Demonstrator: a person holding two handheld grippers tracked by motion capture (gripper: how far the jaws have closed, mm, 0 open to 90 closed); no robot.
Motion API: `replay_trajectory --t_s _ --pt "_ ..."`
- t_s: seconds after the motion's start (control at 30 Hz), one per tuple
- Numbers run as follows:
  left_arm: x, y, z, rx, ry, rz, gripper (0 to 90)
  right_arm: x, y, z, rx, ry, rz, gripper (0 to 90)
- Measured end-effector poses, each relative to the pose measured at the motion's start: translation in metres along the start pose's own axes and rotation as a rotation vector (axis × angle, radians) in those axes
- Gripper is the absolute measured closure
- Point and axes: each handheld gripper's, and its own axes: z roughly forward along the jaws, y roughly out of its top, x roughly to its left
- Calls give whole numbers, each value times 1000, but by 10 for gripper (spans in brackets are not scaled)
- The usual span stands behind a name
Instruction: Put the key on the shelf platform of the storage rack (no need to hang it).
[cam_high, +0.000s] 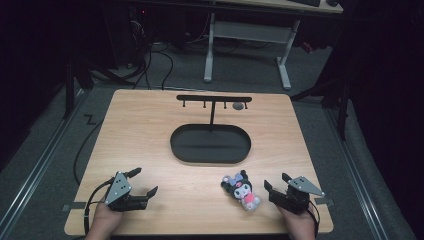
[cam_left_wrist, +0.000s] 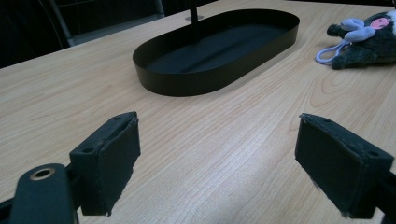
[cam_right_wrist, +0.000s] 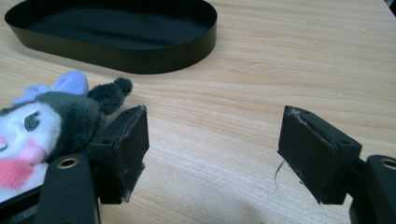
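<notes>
Wooden worktop (cam_high: 150, 130) in a dim room, grey carpet around it.

Item 1: black oval tray (cam_high: 210, 144), well ahead of both grippers, nothing lying in it; a thin post rises from it to a crossbar with small hooks (cam_high: 214, 99).

Item 2: plush toy (cam_high: 242, 189), dark grey with white face, lilac bow and pink front, lying on the worktop just beside the right hand-held gripper (cam_high: 276, 186), outside its left jaw.

Item 3: right hand-held gripper, jaws apart, bare wood between them.

Item 4: left hand-held gripper (cam_high: 144, 181), jaws wide, holding nothing.

No readable writing.
</notes>
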Motion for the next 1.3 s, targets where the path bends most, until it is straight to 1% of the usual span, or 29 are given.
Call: replay_trajectory --t_s 0.1,0.2,0.47,0.83,1.07,1.13,1.23,1.3 --pt "1 0 -1 0 0 -1 146 0 1 -1 -5 -2 12 247" --pt "1 0 -1 -1 1 0 146 -1 1 -1 -11 -5 13 247" --pt "0 0 0 -1 -2 0 146 -2 0 -1 -7 -9 7 247" --pt "0 0 0 -2 -2 3 146 -5 -1 -2 -10 -17 19 250" --pt "0 0 0 -3 -2 3 146 -5 -1 -2 -3 -13 22 249" --pt "0 0 0 -3 -2 3 146 -6 0 -2 -6 -11 32 249" --pt "0 0 0 -3 -2 3 146 -6 0 -2 0 -11 38 249" --pt "0 0 1 0 -5 5 146 -6 0 -2 15 -14 36 249"
